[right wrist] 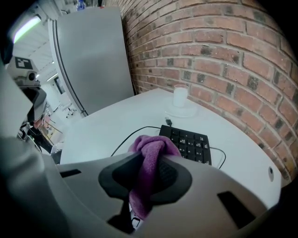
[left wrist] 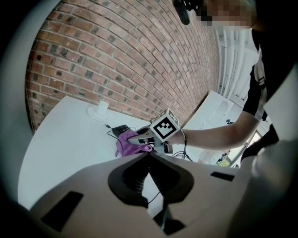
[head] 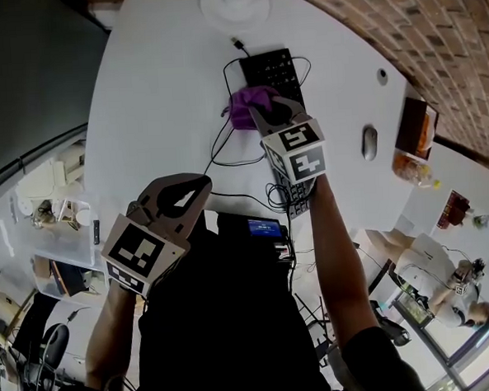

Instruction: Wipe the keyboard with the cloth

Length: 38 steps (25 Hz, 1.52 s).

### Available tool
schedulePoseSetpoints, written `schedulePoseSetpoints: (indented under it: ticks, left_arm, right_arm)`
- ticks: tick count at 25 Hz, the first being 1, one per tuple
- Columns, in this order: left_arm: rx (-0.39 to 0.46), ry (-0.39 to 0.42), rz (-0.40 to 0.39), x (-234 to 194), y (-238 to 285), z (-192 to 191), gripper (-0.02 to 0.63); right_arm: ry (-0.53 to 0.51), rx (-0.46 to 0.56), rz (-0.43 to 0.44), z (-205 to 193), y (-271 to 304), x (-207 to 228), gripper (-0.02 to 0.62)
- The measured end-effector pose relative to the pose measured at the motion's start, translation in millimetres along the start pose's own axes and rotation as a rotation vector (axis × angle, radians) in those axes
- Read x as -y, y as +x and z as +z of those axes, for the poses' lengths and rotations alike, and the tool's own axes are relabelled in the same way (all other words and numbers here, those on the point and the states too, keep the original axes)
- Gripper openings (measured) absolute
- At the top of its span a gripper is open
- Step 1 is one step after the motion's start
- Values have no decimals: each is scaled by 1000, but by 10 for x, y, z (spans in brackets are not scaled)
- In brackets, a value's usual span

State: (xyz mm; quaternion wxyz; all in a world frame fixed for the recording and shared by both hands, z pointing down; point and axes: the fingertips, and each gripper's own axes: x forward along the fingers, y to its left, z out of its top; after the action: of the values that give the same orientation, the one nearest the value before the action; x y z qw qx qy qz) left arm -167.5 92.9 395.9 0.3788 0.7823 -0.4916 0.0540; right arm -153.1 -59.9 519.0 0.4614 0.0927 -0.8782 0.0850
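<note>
A black keyboard (head: 274, 69) lies on the white table (head: 156, 97), far from me. A purple cloth (head: 246, 108) is bunched on its near left part. My right gripper (head: 270, 108) is shut on the cloth and points steeply down at the keys. In the right gripper view the cloth (right wrist: 149, 153) hangs pinched between the jaws, with the keyboard (right wrist: 191, 142) just beyond. My left gripper (head: 199, 183) hovers near the table's front edge, shut and empty. Its own view shows its tips (left wrist: 148, 155) meeting, and farther off the right gripper (left wrist: 132, 139) on the cloth (left wrist: 126, 144).
A white cup on a saucer (head: 234, 1) stands behind the keyboard. A mouse (head: 369, 141) lies to the right. Black cables (head: 225, 146) trail from the keyboard to a small device with a blue screen (head: 265, 228) at the table's near edge. A brick wall (right wrist: 223, 51) runs behind.
</note>
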Motion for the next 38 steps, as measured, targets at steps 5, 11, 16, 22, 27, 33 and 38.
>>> schedulePoseSetpoints:
  ticks: [5,11,16,22,27,33,38]
  left_arm:
    - [2,-2,22,8,-42,-33,14]
    - [10,10,30,122,-58,-41,14]
    - [15,18,26,254,-28,-84,15]
    - [15,60,-9,498,84,-53,15]
    - [-2,106,-46,742,214,-56,15]
    - [-18,158,-84,1046,334,-26,14]
    - [-24,212,-114,1264,421,15,14]
  right_arm:
    - [74,56,-7,160,81,76,74]
    - [56,77,-36,216,19,55,74]
    - [43,98,-56,148,-198,26,74]
    - [55,145,-92,3,-636,26,74]
    - [62,209,-132,-39,-1063,78,74]
    - [82,282,-185,-27,-1615,130,74]
    - [93,356,-221,-8,-2080,125,74]
